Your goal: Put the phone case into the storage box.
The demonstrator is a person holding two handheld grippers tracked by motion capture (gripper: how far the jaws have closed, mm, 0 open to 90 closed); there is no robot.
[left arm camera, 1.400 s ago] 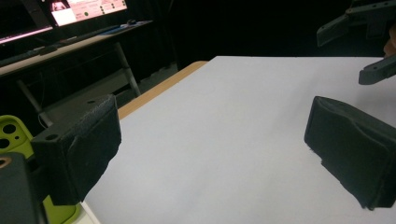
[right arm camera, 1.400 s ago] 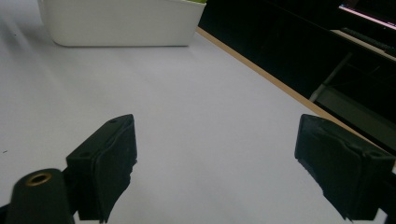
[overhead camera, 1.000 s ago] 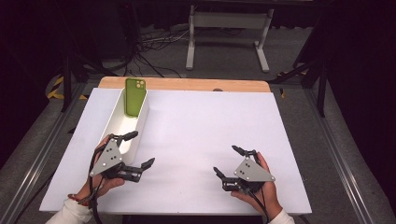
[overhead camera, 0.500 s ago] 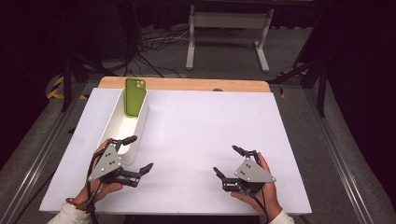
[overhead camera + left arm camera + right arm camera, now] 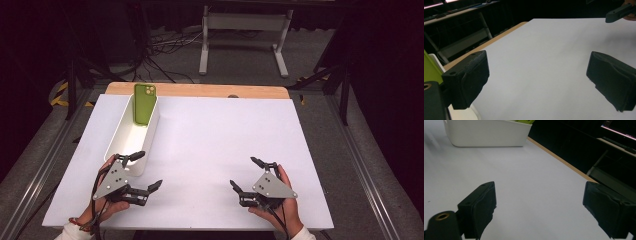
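Green phone [image 5: 144, 103] leaning upright at far end of white bin [image 5: 123, 141]; left gripper [image 5: 148, 170] spread wide just beside bin's near end; right gripper [image 5: 244, 173] spread wide, empty, well apart on white table [image 5: 215, 135]

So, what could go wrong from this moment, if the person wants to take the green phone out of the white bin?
1. The green phone leans against the far end wall of the white bin; a nudge could tip it flat.
2. The left gripper, jaws open, has one jaw at the bin's near rim, so moving forward might push the light bin along the table.
3. The right gripper, open too, is far from the bin and could hardly steady it quickly.
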